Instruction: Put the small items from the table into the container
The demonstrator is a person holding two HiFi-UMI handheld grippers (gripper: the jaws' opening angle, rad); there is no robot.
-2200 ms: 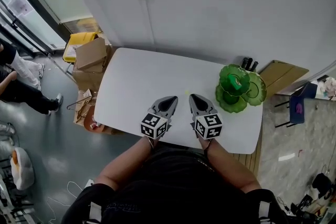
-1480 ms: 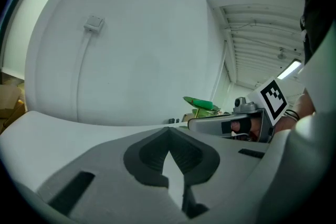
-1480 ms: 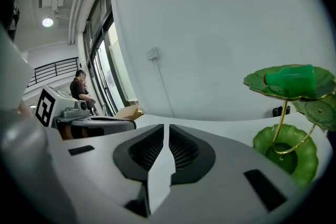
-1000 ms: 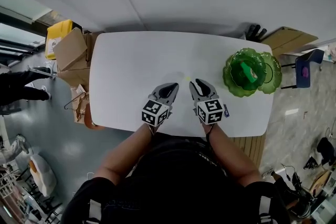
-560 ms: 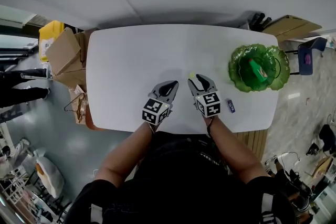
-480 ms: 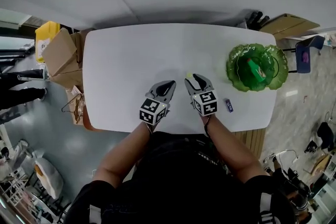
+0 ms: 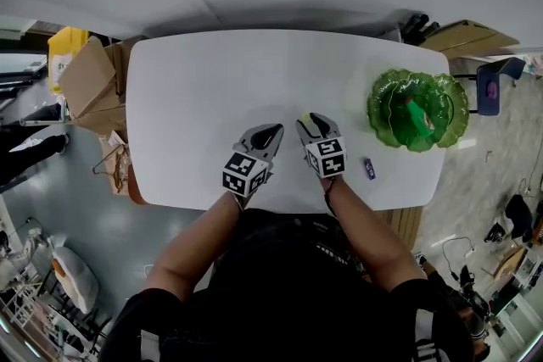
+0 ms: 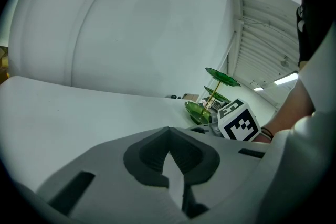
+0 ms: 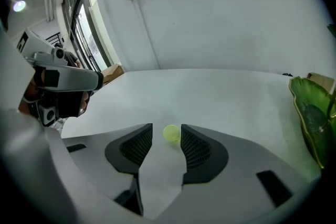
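Green and tiered, the dish is sitting at one end of the white surface, and I am placing everything else from it. In the right gripper view only its edge is showing, cut off by the frame, so I cannot see what is lying in it. From the head view something elongated is lying in it, too small to name.

I am holding the right gripper well short of the dish, angled down at the surface. Its jaws are opening around a small yellow-green ball, which is resting on the surface between the tips, closer to the pad on the dish side. I cannot tell whether it is touching that pad. From the head view the gripper's body is hiding the ball.

I am holding the left gripper just beyond the right one, farther from the dish. Its jaws are pressed together with nothing in them.

Between the right gripper and the dish a small blue item is lying near the surface's near edge, too small to identify.
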